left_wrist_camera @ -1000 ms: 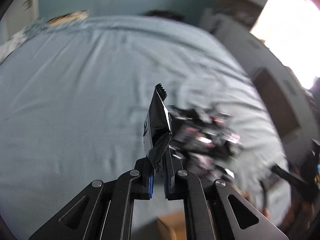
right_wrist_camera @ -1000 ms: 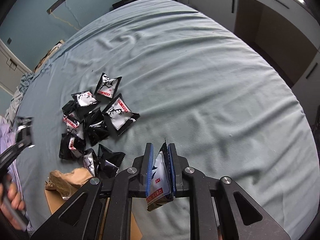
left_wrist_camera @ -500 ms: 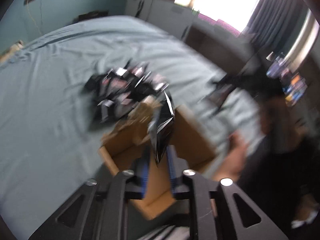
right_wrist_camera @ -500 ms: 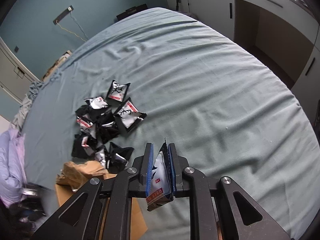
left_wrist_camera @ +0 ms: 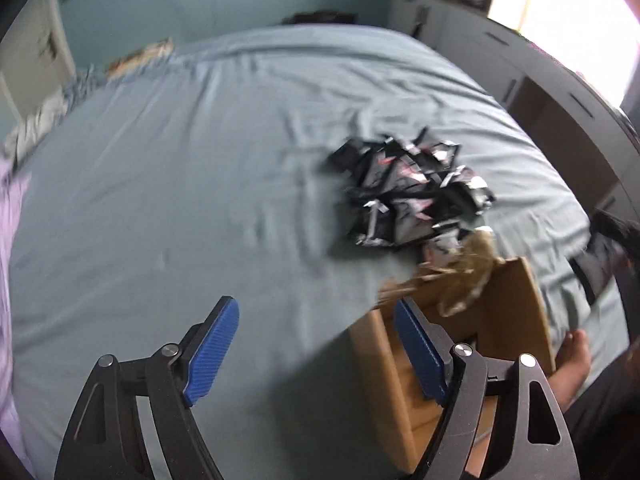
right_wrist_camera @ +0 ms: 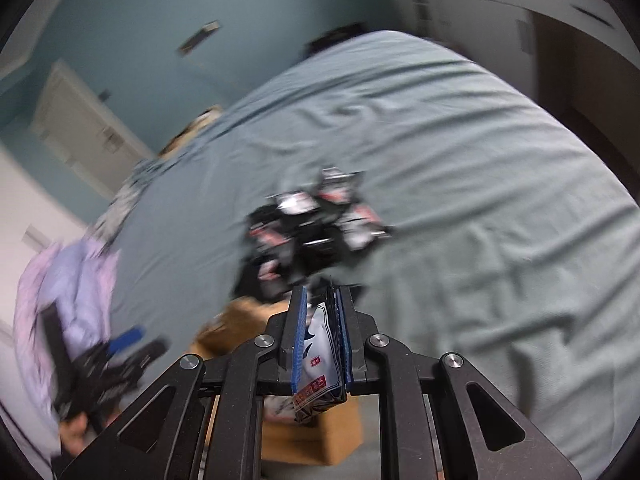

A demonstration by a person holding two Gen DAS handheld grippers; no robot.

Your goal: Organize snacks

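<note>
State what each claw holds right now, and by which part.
Left claw: open, holding nothing. Right claw: shut on a snack packet, pinched across its upper part, bottom hanging free.

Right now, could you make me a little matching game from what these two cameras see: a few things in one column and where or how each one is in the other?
Things:
1. left gripper
2. right gripper
3. pile of snack packets
4. cardboard box

States or places:
a. lying loose on the blue bedsheet
b. shut on a single packet
c. open, nothing between its fingers
d. brown, at the near edge of the bed, beside the pile

Pairs: 1-c, 2-b, 3-a, 4-d
</note>
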